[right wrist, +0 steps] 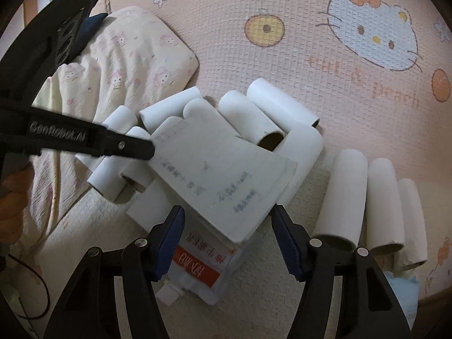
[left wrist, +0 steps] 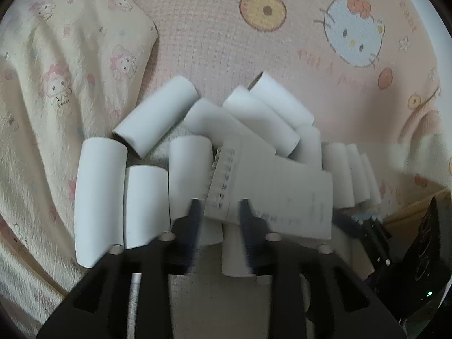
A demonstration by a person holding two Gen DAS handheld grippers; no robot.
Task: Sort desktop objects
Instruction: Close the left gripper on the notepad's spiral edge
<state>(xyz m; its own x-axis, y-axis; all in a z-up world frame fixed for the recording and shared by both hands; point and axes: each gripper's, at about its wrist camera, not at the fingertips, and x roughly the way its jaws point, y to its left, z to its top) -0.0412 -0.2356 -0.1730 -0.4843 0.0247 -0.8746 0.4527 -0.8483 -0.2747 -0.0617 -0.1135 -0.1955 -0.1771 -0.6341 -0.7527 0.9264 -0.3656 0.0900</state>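
Notebook (right wrist: 220, 175) atop paper tubes (right wrist: 271, 118)

Left claw (left wrist: 219, 206), matte black skeletal frame with cut-outs, dark blue fingers, round pale rivets at the pivots, right claw (right wrist: 227, 226), same black frame, ribbed blue pads, silver screws, "GenRobot.AI" lettering in white on the left claw's arm

The left tool (left wrist: 219, 206) stands open, its fingertips at the near edge of a grey notebook (left wrist: 271, 186). White cardboard tubes (left wrist: 158, 115) lie heaped just beyond and beside it, on pink cartoon-print bedding (left wrist: 214, 28).
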